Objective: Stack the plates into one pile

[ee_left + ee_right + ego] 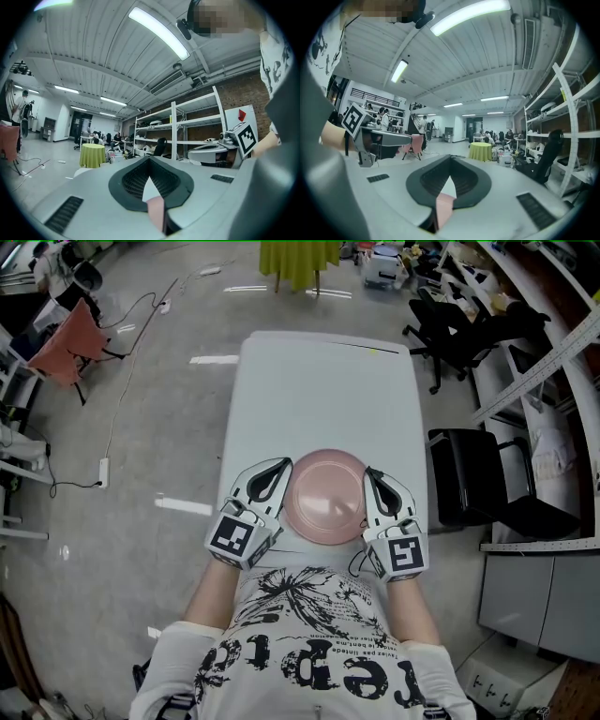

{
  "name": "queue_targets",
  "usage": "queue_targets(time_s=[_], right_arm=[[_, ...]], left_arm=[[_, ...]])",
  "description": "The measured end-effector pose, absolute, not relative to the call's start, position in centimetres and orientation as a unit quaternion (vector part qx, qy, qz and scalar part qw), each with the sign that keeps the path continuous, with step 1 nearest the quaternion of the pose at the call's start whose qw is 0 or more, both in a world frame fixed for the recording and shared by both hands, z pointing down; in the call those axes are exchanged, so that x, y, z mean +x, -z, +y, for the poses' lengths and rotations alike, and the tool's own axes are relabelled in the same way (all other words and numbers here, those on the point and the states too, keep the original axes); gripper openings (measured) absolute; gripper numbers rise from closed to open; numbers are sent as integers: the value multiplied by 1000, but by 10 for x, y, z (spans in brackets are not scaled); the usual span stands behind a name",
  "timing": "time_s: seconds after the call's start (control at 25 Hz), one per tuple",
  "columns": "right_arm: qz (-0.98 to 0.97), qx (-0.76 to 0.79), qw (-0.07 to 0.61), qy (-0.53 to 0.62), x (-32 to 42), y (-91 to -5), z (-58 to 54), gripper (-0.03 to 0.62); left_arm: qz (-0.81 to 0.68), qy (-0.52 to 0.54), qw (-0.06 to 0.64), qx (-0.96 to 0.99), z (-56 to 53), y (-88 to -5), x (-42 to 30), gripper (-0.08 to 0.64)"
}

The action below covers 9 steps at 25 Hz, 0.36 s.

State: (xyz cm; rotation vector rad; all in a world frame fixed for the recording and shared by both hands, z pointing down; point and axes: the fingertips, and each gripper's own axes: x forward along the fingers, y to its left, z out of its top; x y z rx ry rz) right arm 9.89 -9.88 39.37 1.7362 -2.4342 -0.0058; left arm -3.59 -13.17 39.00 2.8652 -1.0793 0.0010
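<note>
While the head view takes in the whole pink plate [323, 498], the two gripper views catch only a pink sliver of it, seen through the narrow slot behind each pair of jaws. From above, the plate lies on the white table [319, 381] between the two tools, just to the right of the left gripper [281, 467] and just to the left of the right gripper [369, 472]. Its rim touches or slips under both; I cannot tell which. Both grippers have their jaws closed tip to tip, with nothing pinched between the pads. Each gripper view also shows the opposite gripper's marker cube [246, 136] off to one side, and overhead the ceiling light strips [159, 30], which the head view misses. All three views catch a round table under a yellow-green cloth [91, 155], far ahead of the jaws. By count: two grippers, two marker cubes and one pink disc of plate. Whether more than one plate sits in it cannot be told.
</note>
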Motion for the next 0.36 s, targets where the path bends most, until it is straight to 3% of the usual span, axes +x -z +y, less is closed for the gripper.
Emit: queue_targets(time_s=[0.36], right_arm=[[-814, 577, 69, -2, 101, -393, -98, 3]], left_arm=[[-348, -2, 44, 936, -134, -393, -30, 6]])
